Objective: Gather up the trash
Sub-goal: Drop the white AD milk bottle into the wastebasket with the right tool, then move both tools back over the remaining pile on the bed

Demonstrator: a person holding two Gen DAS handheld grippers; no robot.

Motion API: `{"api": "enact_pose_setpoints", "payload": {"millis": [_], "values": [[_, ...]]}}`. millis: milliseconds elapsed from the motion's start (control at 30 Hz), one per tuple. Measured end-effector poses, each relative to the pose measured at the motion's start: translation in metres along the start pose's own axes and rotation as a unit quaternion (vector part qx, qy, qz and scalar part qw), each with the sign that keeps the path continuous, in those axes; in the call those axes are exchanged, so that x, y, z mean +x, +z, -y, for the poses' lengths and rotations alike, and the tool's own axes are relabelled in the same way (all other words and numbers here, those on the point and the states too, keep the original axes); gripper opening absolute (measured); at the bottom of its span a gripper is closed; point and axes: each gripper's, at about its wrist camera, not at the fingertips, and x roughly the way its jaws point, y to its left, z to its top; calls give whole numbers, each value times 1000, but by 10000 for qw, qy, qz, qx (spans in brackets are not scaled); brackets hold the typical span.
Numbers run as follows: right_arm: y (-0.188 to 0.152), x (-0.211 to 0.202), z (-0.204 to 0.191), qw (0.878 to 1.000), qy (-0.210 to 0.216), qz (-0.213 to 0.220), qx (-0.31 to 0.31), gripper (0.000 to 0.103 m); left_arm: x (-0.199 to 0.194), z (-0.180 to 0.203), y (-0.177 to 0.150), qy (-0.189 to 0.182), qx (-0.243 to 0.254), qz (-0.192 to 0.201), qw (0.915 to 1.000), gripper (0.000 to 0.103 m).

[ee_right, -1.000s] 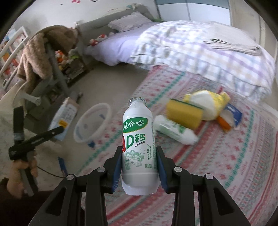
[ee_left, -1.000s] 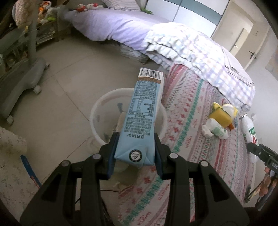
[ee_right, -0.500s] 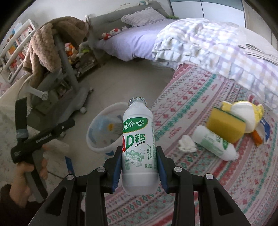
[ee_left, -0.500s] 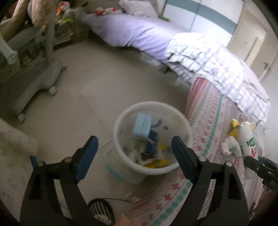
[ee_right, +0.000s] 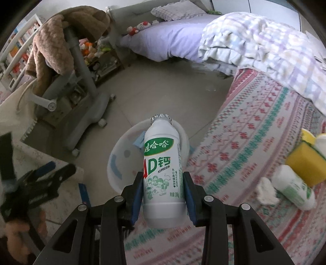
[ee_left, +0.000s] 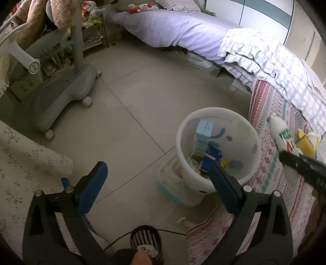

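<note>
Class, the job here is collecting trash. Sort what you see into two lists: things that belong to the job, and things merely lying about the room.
Part of the job:
- white bin
- blue carton inside it
- drink bottle clamped in the right gripper
- second bottle, tissue and yellow sponge on the patterned bedspread
- left gripper, open and empty

Just lying about:
- grey wheeled chair
- soft toys
- checked quilt

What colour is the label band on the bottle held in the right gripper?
Green, on a white bottle; clearest in the right wrist view.
</note>
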Motion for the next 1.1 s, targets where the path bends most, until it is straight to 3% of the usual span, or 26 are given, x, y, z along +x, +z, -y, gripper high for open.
{"api": "enact_pose_setpoints", "payload": {"millis": [333, 367, 400, 467, 733, 1100], "values": [[19, 18, -25, 9998, 180, 19, 105, 40, 2, -17, -1, -27, -115, -66, 9999, 99], [20, 16, -25, 9996, 247, 41, 146, 52, 2, -18, -1, -42, -133, -86, 9999, 99], [21, 12, -25, 9993, 313, 76, 204, 72, 2, -19, -2, -54, -147, -96, 9998, 99], [22, 2, -22, 9988, 343, 186, 282, 80, 1, -18, -2, -70, -160, -92, 9998, 99], [11, -33, 6, 9987, -12, 300, 402, 80, -4, -7, -3, -236, -140, -85, 9996, 99], [-16, -90, 72, 9937, -756, 434, 707, 82, -5, 31, -4, -298, 149, -65, 9994, 99]]}}
